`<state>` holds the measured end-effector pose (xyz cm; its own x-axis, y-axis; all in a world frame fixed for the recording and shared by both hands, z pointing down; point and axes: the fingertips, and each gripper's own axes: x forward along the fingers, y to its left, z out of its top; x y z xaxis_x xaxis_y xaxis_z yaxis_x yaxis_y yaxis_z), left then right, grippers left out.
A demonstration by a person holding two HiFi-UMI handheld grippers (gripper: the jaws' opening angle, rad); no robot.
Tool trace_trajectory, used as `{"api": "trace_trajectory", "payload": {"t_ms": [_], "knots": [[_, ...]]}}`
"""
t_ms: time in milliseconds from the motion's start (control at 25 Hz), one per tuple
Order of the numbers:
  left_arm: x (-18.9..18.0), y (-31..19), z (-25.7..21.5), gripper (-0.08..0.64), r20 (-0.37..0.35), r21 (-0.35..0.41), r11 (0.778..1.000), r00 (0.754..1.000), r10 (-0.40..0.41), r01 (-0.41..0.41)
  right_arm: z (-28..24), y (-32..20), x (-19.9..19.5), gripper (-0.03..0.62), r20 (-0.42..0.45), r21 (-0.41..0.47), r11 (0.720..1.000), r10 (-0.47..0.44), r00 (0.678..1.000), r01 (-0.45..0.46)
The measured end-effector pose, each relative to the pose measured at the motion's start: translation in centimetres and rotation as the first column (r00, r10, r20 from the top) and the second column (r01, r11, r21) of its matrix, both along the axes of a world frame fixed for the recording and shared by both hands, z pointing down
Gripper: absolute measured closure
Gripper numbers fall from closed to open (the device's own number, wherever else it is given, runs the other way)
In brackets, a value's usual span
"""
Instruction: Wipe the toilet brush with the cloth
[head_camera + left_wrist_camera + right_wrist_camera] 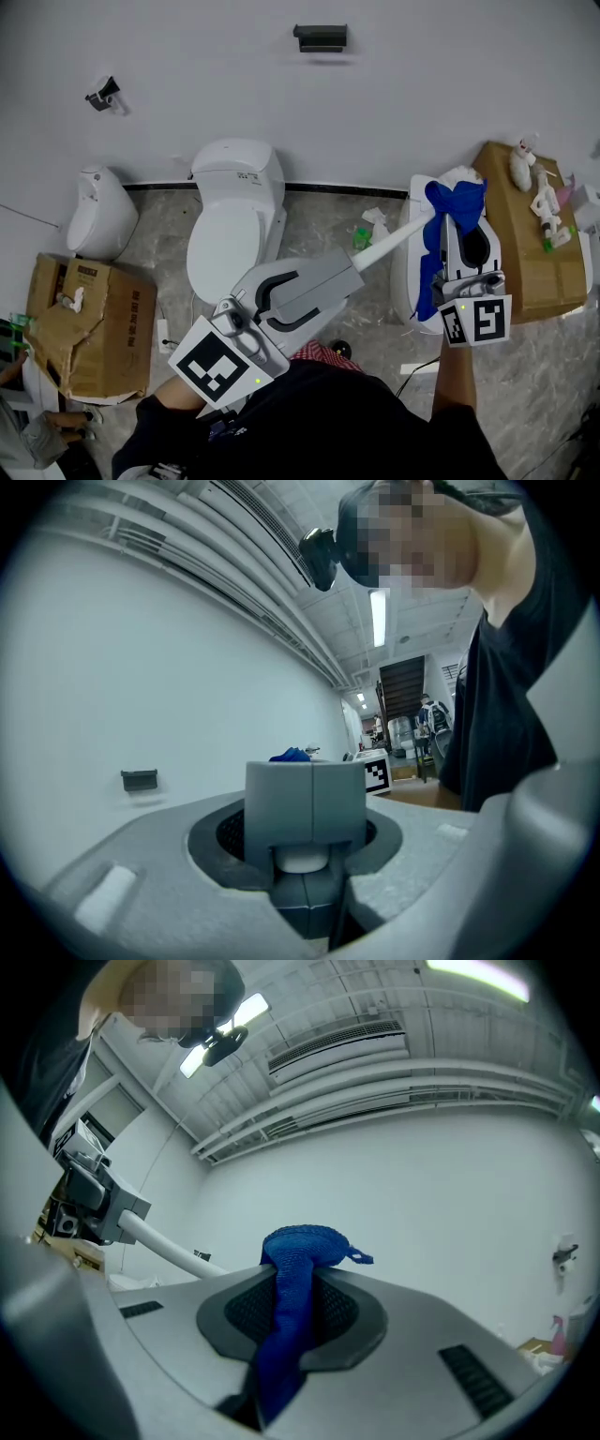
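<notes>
- left gripper (349, 270): jaws narrow, clamped on the near end of the toilet brush (394, 238). Its white handle sits between the pads in the left gripper view, seen end-on.
- brush is held about level and off the floor, with the handle sticking out up-right toward the other gripper. Likely this presents a free length for wiping.
- right gripper (461, 234): jaws closed on the blue cloth (455, 202). It's pinched mid-fold, so a bunch pokes out past the tips and the rest hangs down between the jaws.
- the bunch at the tips looks like the working pad, so the grip suits rubbing along the rod.
- in the head view the far end of the handle runs into the cloth. Actual contact is hidden in the right gripper view, so can't confirm.
- bristle head not visible; it's behind the cloth or gripper.
- both work over a white fixture (409, 272) at the right, well apart from the toilet (234, 216).
- judgement: wipe at or near start; next needs the cloth wrapped on the handle and slid along it.
- risk: handle twisting in the left grip.
</notes>
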<state>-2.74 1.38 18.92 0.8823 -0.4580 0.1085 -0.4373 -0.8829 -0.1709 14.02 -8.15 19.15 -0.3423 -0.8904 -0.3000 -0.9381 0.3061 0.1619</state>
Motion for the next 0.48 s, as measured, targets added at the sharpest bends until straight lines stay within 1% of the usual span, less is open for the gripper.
{"api": "trace_trajectory", "payload": {"t_ms": [160,240,280,360,400,480], "knots": [[0.2,-0.2,0.2,0.402,0.003,0.002,1.0,1.0,0.014,-0.014,0.1,0.0,0.6,0.523,0.0,-0.005,1.0,0.015,1.0,-0.015],[0.1,-0.3,0.3,0.403,-0.007,-0.014,1.0,1.0,0.016,-0.016,0.2,0.4,0.7,0.523,0.026,0.0,1.0,-0.006,1.0,0.006],[0.2,-0.4,0.3,0.402,-0.015,-0.019,1.0,1.0,0.019,-0.019,0.0,0.7,0.7,0.523,0.047,0.01,1.0,-0.022,0.999,0.021],[0.3,-0.6,0.2,0.402,-0.013,0.0,1.0,0.999,0.029,-0.029,-0.4,1.3,0.7,0.523,0.082,0.042,0.998,-0.045,0.996,0.042],[0.4,-0.6,0.1,0.402,-0.011,0.01,0.999,0.999,0.033,-0.033,-0.7,1.6,0.7,0.523,0.089,0.058,0.997,-0.052,0.995,0.047],[0.4,-0.7,0.0,0.402,-0.031,-0.008,1.0,0.999,0.029,-0.029,-1.2,2.2,0.4,0.523,0.09,0.083,0.995,-0.061,0.994,0.054]]}}
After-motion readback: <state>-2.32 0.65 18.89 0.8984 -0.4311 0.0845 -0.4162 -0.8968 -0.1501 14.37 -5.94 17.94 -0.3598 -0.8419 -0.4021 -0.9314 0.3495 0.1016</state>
